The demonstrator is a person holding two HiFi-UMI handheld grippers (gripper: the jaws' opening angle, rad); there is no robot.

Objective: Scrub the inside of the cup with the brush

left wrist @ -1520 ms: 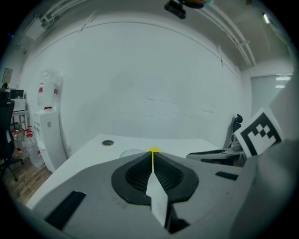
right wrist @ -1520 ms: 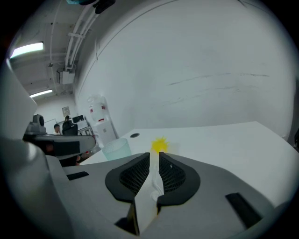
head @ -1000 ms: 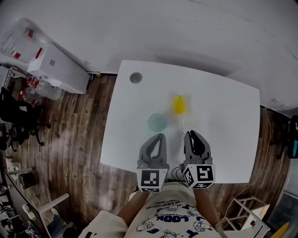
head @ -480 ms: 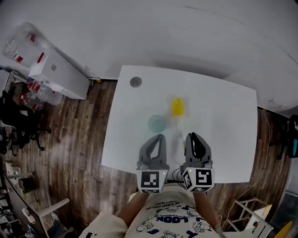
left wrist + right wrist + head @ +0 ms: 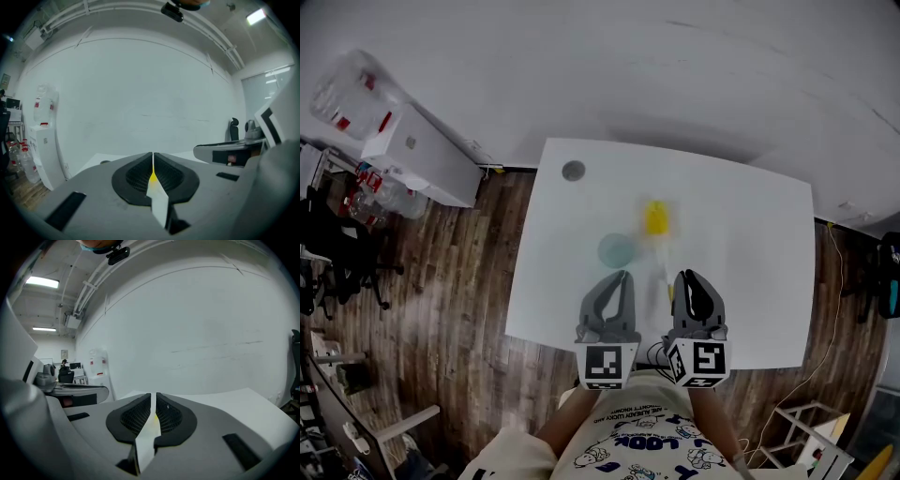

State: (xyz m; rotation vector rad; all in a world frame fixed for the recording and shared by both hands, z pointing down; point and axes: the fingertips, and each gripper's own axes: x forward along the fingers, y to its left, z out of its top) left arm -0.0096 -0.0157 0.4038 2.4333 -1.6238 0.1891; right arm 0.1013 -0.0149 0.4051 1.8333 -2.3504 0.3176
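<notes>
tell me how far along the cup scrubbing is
Done: nothing yet; the pale blue round cup and the yellow-headed brush sit ungripped on the white table. In hand: nothing; the left gripper and right gripper are shut and empty near the table's front edge. Left: grasp both, then scrub inside the cup.

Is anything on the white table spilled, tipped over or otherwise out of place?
Nothing stands out. The pale blue cup seems upright, the yellow-headed brush lies beside it on the white table, and no spill shows.
</notes>
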